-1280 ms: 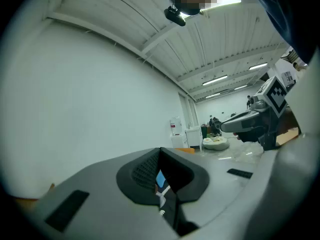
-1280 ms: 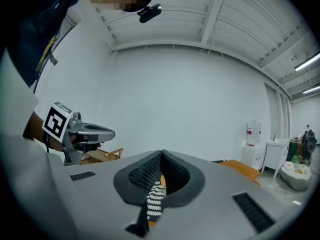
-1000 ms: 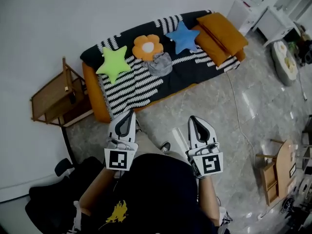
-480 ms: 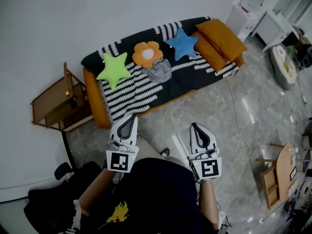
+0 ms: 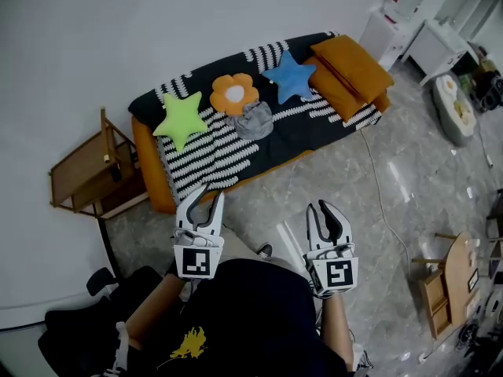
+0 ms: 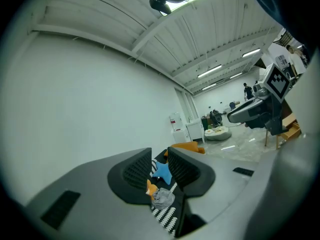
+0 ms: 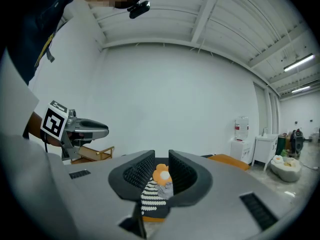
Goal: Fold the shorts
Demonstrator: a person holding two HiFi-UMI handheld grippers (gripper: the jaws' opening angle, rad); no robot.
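Note:
The grey shorts (image 5: 254, 120) lie crumpled in a heap on a low couch (image 5: 149, 167) under a black-and-white striped blanket, between an orange flower cushion (image 5: 234, 94) and a blue star cushion (image 5: 289, 75). Both grippers hover over the floor well short of the couch, pointing toward it. My left gripper (image 5: 206, 199) and right gripper (image 5: 327, 210) have just been opening their jaws, which stand slightly apart with nothing between them. Far ahead, the shorts (image 6: 161, 197) show through the left jaws' gap. They appear as a grey heap (image 7: 166, 188) through the right jaws' gap too.
A green star cushion (image 5: 181, 118) and stacked orange cushions (image 5: 350, 69) also lie on the couch. A wooden rack (image 5: 86, 167) stands at its left end. A cable (image 5: 377, 171) runs over the marble floor. White furniture (image 5: 428, 42) and a wooden stool (image 5: 452, 273) are at the right.
Both grippers' jaws have parted from shut to a narrow gap. The right gripper has drifted a little lower in the head view, and the left gripper has rolled slightly.

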